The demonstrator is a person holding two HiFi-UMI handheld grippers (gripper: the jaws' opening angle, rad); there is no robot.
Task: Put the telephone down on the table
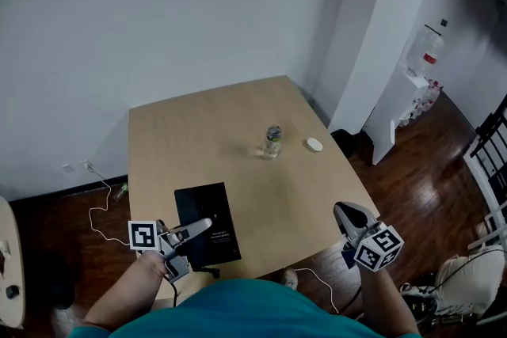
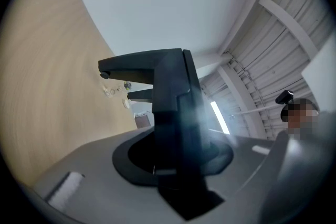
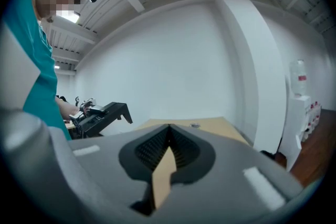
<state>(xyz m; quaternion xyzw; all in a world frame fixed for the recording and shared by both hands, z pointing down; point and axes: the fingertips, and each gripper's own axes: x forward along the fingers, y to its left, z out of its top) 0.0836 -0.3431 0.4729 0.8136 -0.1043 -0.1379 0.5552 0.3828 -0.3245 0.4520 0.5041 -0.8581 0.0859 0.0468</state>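
The black telephone [image 1: 207,225] is a flat dark slab over the near left part of the wooden table [image 1: 230,123]. My left gripper [image 1: 186,233] is shut on its near edge. In the left gripper view the telephone [image 2: 168,92] stands between the jaws and hides much of the table. Seen from the right gripper view, the telephone [image 3: 102,113] is held tilted, off the tabletop. My right gripper [image 1: 342,210] hangs by the table's near right corner with its jaws together at the tips and nothing held; its pads [image 3: 157,147] meet ahead of the camera.
A small clear bottle [image 1: 272,142] and a white oval object [image 1: 314,144] stand near the table's middle right. A water dispenser [image 1: 424,59] stands by the white column at the right. A white cable [image 1: 99,202] lies on the floor to the left.
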